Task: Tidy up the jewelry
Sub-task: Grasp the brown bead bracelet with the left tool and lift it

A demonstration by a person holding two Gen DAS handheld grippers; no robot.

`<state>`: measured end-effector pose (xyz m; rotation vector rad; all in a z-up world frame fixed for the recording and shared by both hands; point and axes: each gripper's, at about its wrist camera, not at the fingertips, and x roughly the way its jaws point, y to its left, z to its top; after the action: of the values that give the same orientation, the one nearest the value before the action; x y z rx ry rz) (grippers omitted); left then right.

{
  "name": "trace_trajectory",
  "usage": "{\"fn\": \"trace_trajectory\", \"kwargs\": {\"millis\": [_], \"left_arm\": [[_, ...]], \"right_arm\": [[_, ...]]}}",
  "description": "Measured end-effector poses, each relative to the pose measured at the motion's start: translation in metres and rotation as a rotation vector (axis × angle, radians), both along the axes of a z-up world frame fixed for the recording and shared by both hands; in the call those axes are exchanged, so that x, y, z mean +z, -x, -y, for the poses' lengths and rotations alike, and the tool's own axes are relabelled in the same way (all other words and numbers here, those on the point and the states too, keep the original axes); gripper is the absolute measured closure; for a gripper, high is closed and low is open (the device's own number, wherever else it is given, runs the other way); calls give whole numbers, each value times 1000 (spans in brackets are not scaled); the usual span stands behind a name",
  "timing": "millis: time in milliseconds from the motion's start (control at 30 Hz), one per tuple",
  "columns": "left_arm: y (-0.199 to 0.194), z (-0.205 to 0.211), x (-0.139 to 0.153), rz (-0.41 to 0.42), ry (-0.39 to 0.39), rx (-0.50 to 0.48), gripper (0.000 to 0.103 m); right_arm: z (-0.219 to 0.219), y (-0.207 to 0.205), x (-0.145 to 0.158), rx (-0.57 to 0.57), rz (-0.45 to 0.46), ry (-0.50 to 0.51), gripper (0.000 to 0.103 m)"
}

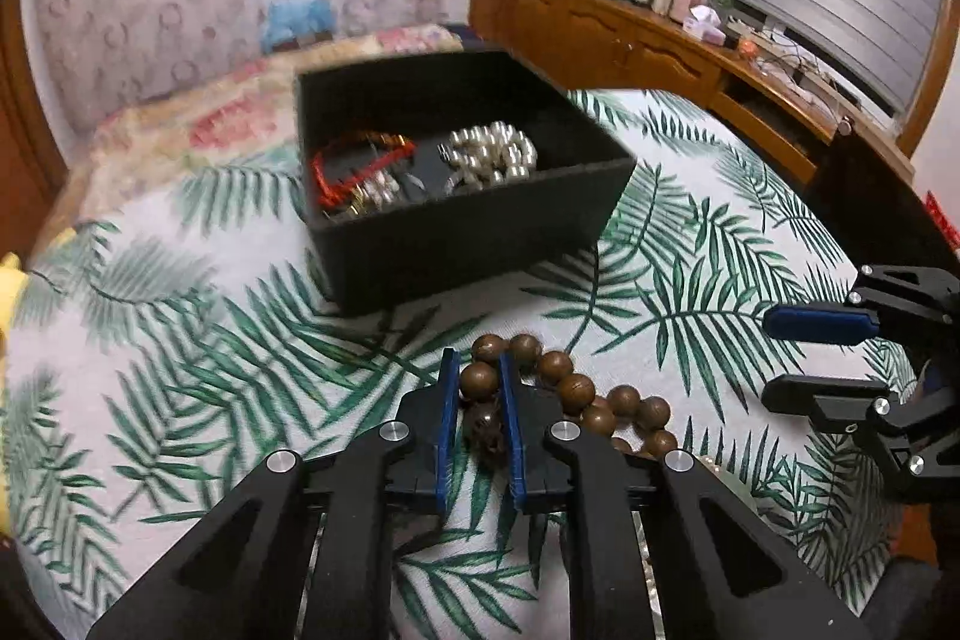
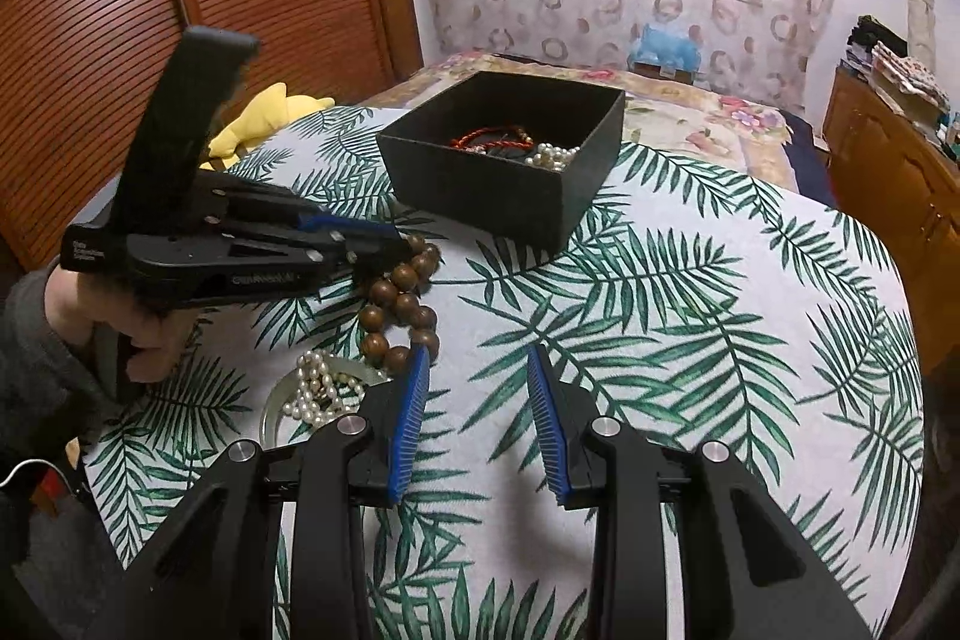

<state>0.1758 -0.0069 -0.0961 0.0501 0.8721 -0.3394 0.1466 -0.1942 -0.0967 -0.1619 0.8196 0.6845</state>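
Note:
A brown wooden bead bracelet (image 1: 570, 388) lies on the leaf-print tablecloth, also in the right wrist view (image 2: 399, 307). My left gripper (image 1: 478, 370) is shut on its near beads; it shows in the right wrist view (image 2: 399, 241). A black open box (image 1: 456, 220) stands beyond and holds a red cord bracelet (image 1: 360, 166) and a pearl strand (image 1: 492, 154); the box shows in the right wrist view (image 2: 510, 184). My right gripper (image 2: 480, 364) is open and empty over the cloth, right of the beads. A second pearl strand (image 2: 321, 391) lies on a silver dish.
The silver dish (image 2: 273, 409) sits near the table's front left edge. A yellow soft toy (image 2: 264, 115) lies behind the left gripper. A bed with a floral cover (image 1: 198, 136) is behind the table. A wooden sideboard (image 1: 660, 46) crowded with bottles runs along the right.

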Motion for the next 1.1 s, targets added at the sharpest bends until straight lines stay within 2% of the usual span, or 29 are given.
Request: {"fn": "trace_trajectory", "kwargs": {"millis": [67, 300, 467, 933, 1000, 1100], "left_arm": [[9, -6, 13, 33, 32, 8, 91], [44, -24, 65, 164, 68, 42, 91], [58, -36, 82, 207, 66, 69, 91], [79, -71, 60, 180, 108, 139, 91], [80, -74, 58, 176, 117, 141, 91], [84, -75, 57, 177, 122, 140, 91]], "right_arm": [[0, 3, -1, 3, -4, 0, 67], [-8, 10, -5, 26, -9, 4, 67], [-11, 13, -5, 37, -13, 9, 67], [-33, 27, -7, 109, -38, 35, 67], [-40, 28, -8, 132, -47, 41, 74], [-52, 31, -10, 168, -51, 60, 75]]}}
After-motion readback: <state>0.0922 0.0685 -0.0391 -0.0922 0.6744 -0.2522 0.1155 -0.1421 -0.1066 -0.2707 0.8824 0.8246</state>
